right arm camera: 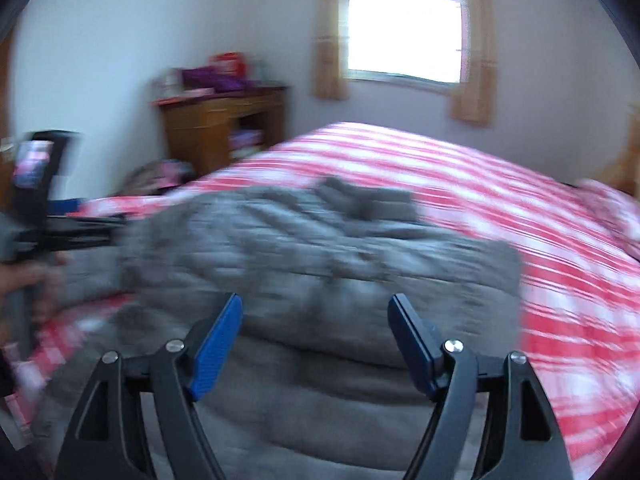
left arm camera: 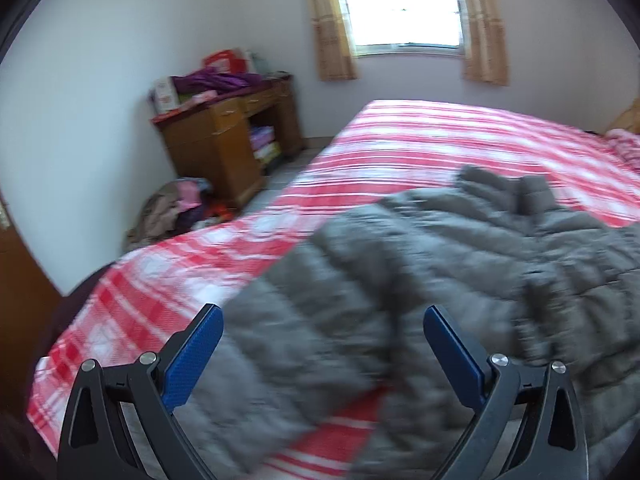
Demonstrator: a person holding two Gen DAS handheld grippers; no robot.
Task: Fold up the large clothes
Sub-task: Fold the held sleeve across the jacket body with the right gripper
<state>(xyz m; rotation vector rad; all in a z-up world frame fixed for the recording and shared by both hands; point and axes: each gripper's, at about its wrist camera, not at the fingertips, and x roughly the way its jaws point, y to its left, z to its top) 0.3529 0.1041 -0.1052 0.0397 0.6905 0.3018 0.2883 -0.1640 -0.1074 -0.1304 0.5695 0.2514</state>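
Folding comes next for the grey quilted padded jacket (left arm camera: 460, 264), which lies spread on the red and white checked bedspread (left arm camera: 420, 140), near the bed's near edge and toward its near left corner, its collar end pointing toward the far edge under the window. Your left gripper (left arm camera: 322, 316) hangs over the jacket's left part with its blue-padded fingers (left arm camera: 192, 360) wide apart and nothing between them. Your right gripper (right arm camera: 316, 304) hangs over the jacket's near portion, fingers likewise apart and clear of the cloth.

Judging from this layout, the step in hand is taking a fresh hold for the next fold. You would do well to pinch only the outer edge of the padding, one gripper at each side of the same end, so the bulky layers lift together. Carry the edge across evenly, then flatten the fold before releasing, since puffy fabric tends to spring back.

Both views are smeared by motion, so seams, zip and sleeve ends are hard to make out. The jacket's near hem is cut off below the grippers, and how many layers are already folded cannot be told. In the right wrist view the left gripper's body and the person's hand (right arm camera: 24, 276) show only as a blur at the left edge.
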